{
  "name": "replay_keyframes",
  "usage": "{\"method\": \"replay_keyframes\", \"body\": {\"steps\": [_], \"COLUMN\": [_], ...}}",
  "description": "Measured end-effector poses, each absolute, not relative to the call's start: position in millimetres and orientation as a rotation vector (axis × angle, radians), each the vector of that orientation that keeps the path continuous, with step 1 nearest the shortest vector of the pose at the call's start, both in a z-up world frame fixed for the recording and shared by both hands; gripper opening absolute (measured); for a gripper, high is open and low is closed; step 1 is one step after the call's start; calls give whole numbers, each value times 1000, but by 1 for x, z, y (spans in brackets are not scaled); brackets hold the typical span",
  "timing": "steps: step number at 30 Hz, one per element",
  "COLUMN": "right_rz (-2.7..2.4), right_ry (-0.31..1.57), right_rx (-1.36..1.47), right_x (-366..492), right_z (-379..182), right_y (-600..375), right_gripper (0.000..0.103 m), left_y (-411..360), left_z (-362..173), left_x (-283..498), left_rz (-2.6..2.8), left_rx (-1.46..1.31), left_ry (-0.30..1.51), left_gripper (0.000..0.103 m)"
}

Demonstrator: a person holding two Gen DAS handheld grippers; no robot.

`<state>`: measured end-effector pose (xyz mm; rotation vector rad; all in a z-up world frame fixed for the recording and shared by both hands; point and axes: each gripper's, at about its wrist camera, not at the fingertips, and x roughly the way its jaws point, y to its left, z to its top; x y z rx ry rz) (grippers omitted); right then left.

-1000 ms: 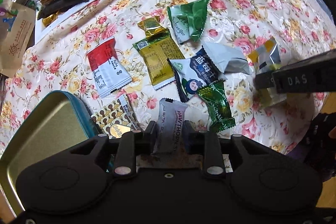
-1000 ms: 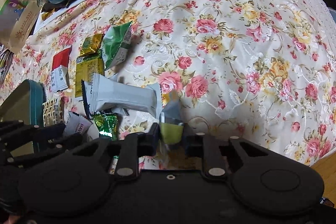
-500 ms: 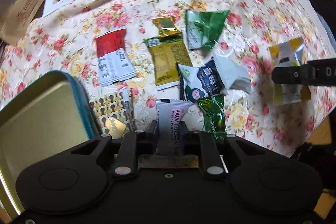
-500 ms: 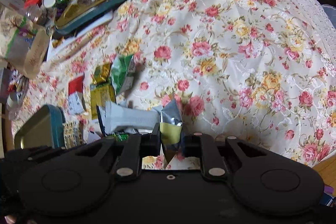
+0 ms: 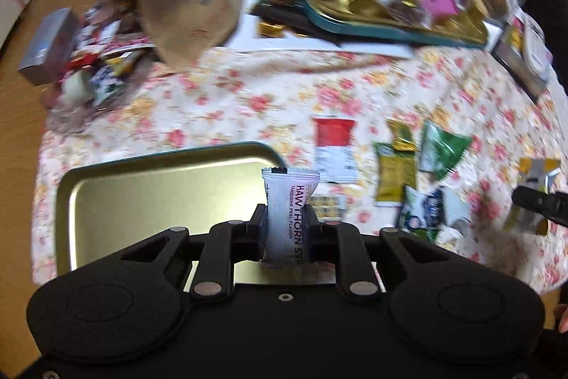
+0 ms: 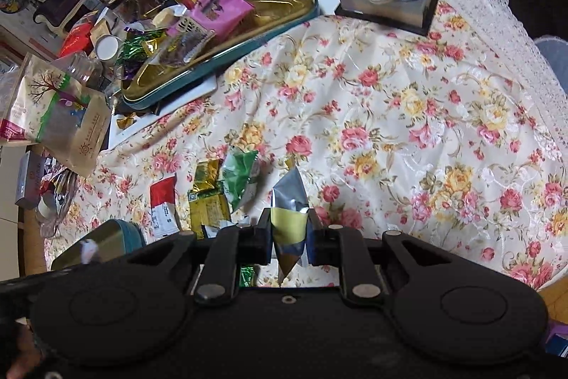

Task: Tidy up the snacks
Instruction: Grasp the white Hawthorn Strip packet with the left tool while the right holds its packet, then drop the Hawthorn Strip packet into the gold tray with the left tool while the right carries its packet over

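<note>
While far tray [image 6: 227,59] brims with snacks, left gripper [image 5: 285,229] pinches hawthorn strip [image 5: 289,219]; right gripper [image 6: 289,237] pinches foil packet [image 6: 289,222].

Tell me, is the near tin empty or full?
Empty where it shows: the tin has a bare gold floor. The gripper hides its near end.

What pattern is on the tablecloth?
Pink and yellow roses on a cream tablecloth, clearest in the right wrist view.

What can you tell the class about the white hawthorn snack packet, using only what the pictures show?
The hawthorn packet is a small white pillow-style wrapper, glossy like plastic film, with a crimped top edge and purple lettering running lengthwise. It stands upright, pinched at its middle by the left gripper, lifted off the cloth, in front of the gold tin tray.
</note>
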<state>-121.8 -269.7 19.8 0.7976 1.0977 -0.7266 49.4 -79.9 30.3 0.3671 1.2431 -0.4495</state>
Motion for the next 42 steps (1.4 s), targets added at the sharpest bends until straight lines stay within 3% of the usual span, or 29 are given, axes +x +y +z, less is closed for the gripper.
{"method": "replay_keyframes", "body": {"steps": [14, 25, 42], "right_rz": [-572, -369, -190], "right_ry": [1115, 1135, 1176], "right_rx": [687, 601, 505], "right_x": [-74, -27, 6], "right_z": [32, 46, 53], "right_y": [-212, -140, -67], "right_gripper": [19, 19, 20], "left_y": [19, 101, 92], "left_z": [59, 38, 30], "left_x": [84, 118, 117], "left_rz": [-238, -85, -153], "left_rx": [357, 125, 109], "left_ry": [1186, 1349, 1413], "left_gripper": [26, 27, 33]}}
